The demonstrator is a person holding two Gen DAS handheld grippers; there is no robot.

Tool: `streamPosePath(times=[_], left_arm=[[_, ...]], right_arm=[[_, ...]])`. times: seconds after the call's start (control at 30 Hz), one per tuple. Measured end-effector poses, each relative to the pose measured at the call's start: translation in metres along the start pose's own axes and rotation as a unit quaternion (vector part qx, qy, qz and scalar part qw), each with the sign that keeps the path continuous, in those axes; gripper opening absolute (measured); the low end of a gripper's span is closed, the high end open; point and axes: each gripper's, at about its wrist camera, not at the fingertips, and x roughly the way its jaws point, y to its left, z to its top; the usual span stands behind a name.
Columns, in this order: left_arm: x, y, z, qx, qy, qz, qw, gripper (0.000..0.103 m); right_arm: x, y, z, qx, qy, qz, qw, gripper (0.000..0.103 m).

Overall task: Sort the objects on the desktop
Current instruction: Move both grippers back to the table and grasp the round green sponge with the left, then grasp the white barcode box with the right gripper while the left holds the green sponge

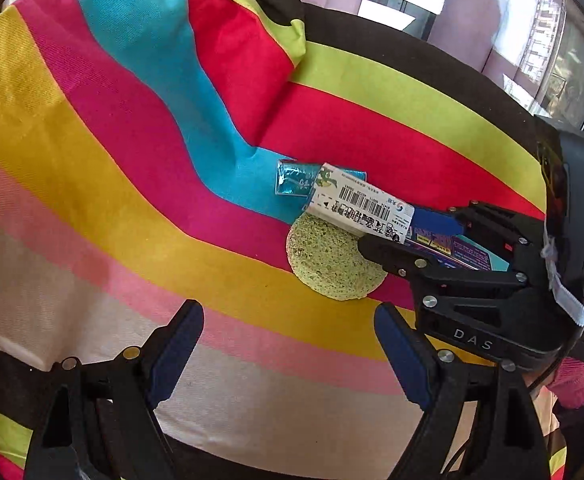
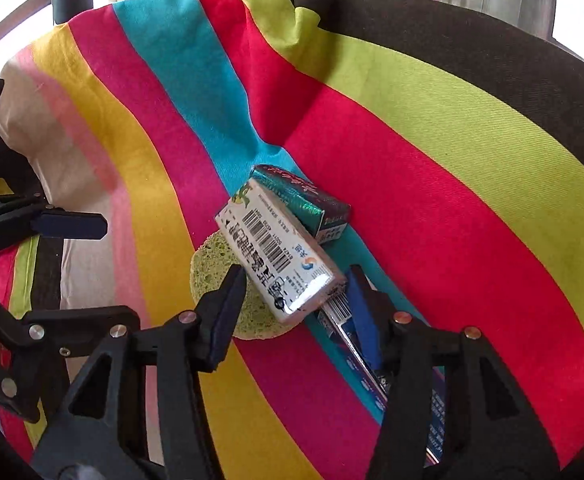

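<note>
Sorts over a striped cloth [image 1: 132,140] that drapes the whole desk, with every loose item bunched in one small heap near its middle. Holds the left gripper [image 1: 288,312] released and empty, jaws spread wide, low over the pale stripes just short of the heap. Sets the right gripper [image 2: 293,280] down onto the heap from the other side, jaws half closed and straddling the near end of the white barcode box [image 2: 276,256], with a pad at each long side of it; cannot tell whether the pads truly clench it or only frame it. Rests that finger assembly over a flat blue-and-purple box [image 1: 471,250], mostly hidden beneath it. Finds the white barcode box lying slantwise on top of the heap, its near end over the round green sponge [image 1: 323,264] and its far end across the small teal box [image 2: 303,196], which sits at the back, touching it. Reads as the pick-up step for the first item, the top box, with nothing yet sorted away. Calls next for a firm squeeze on the white box's long sides, then a straight lift, so as not to drag the sponge or nudge the teal box. Leaves the free left tongs well placed for the sponge afterwards.
</note>
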Motion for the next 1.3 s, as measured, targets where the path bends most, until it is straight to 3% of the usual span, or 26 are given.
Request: streamPosePath(times=[0.13, 0.23, 0.43, 0.5, 0.57, 0.7, 1.0, 1.1, 1.17, 1.2, 1.23, 1.3], left_arm=[[0.008, 0.001, -0.002, -0.011, 0.009, -0.008, 0.9999, 0.088], [0.008, 0.001, -0.004, -0.014, 0.008, -0.010, 0.9998, 0.088], [0.014, 0.003, -0.002, -0.015, 0.012, 0.014, 0.9997, 0.087], [0.014, 0.002, -0.002, -0.004, 0.011, 0.012, 0.9999, 0.087], [0.014, -0.001, -0.003, 0.007, 0.009, 0.012, 0.9999, 0.087], [0.015, -0.003, 0.002, 0.005, 0.008, 0.006, 0.9999, 0.087], [0.036, -0.034, 0.022, 0.058, 0.011, -0.003, 0.9982, 0.089], [0.049, -0.051, 0.026, 0.100, 0.027, 0.045, 0.9936, 0.092], [0.049, -0.056, 0.027, 0.112, 0.030, 0.038, 0.9926, 0.092], [0.047, -0.054, 0.026, 0.109, 0.030, 0.036, 0.9929, 0.090], [0.043, -0.052, 0.024, 0.106, 0.027, 0.038, 0.9932, 0.081], [0.033, -0.048, 0.018, 0.108, 0.033, 0.034, 0.9930, 0.081]], right_arm=[[-0.013, -0.004, -0.008, 0.013, -0.013, 0.012, 1.000, 0.049], [-0.016, -0.004, -0.007, 0.004, -0.015, 0.020, 1.000, 0.057], [0.005, 0.004, 0.005, -0.027, 0.009, -0.010, 1.000, 0.059], [0.006, 0.003, 0.004, -0.027, 0.012, -0.013, 0.999, 0.054], [0.005, 0.006, 0.000, -0.037, 0.007, -0.007, 0.999, 0.038], [-0.018, 0.002, -0.007, -0.012, -0.011, -0.033, 0.999, 0.038], [-0.102, -0.027, -0.071, 0.078, -0.017, -0.068, 0.994, 0.038], [-0.128, -0.029, -0.097, 0.105, -0.018, -0.072, 0.992, 0.038], [-0.139, -0.025, -0.110, 0.117, -0.016, -0.075, 0.990, 0.038], [-0.142, -0.023, -0.115, 0.121, -0.015, -0.077, 0.989, 0.038], [-0.138, -0.013, -0.114, 0.125, -0.015, -0.081, 0.989, 0.038], [-0.142, -0.005, -0.121, 0.137, -0.012, -0.082, 0.987, 0.038]])
